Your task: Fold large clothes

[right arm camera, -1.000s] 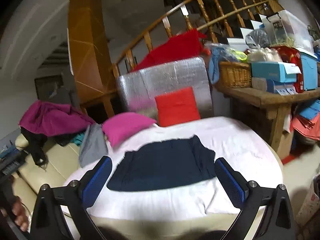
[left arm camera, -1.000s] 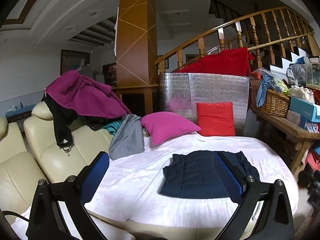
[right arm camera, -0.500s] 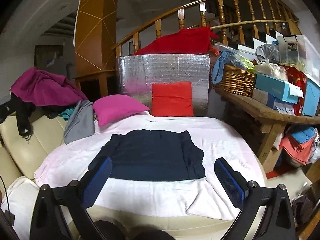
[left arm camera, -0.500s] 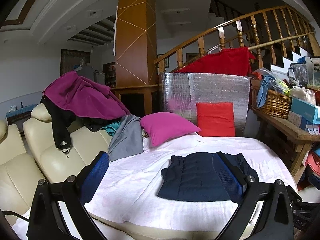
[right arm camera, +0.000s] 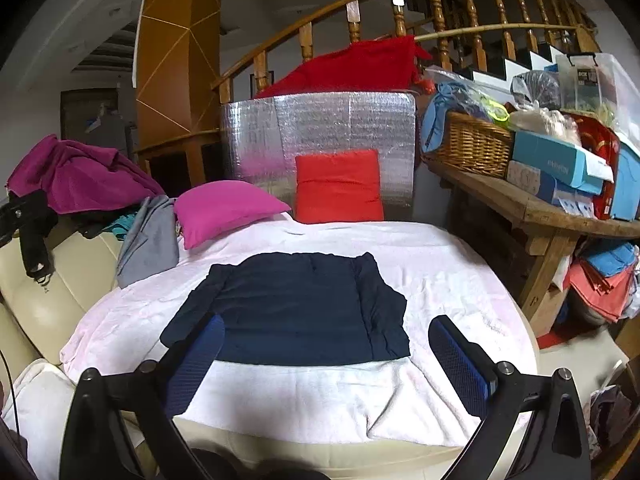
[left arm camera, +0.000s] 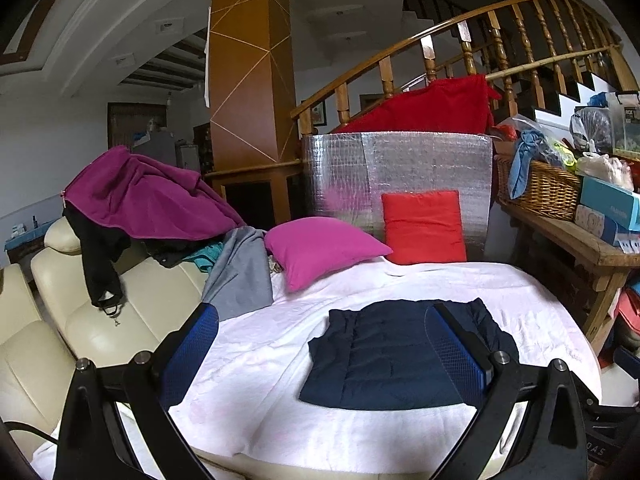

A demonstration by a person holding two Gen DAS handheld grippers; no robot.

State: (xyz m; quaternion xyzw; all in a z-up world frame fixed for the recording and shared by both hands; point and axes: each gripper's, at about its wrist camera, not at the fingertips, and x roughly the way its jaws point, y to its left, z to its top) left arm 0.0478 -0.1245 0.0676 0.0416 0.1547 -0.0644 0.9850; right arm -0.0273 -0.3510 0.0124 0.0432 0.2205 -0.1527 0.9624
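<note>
On the pink sheet (right arm camera: 440, 264) lies the navy garment (right arm camera: 296, 308), its whole outline showing only rightward; both jaws released.

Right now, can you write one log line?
navy garment: flat on white sheet | left tool: open, empty | right tool: open, empty

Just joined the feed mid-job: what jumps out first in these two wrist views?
The navy garment lies flat, sleeves folded in, in the middle of the pale pink sheet. Behind it a magenta pillow and a red cushion sit against a silver foil panel. Both the left gripper and right gripper are open and empty.
</note>
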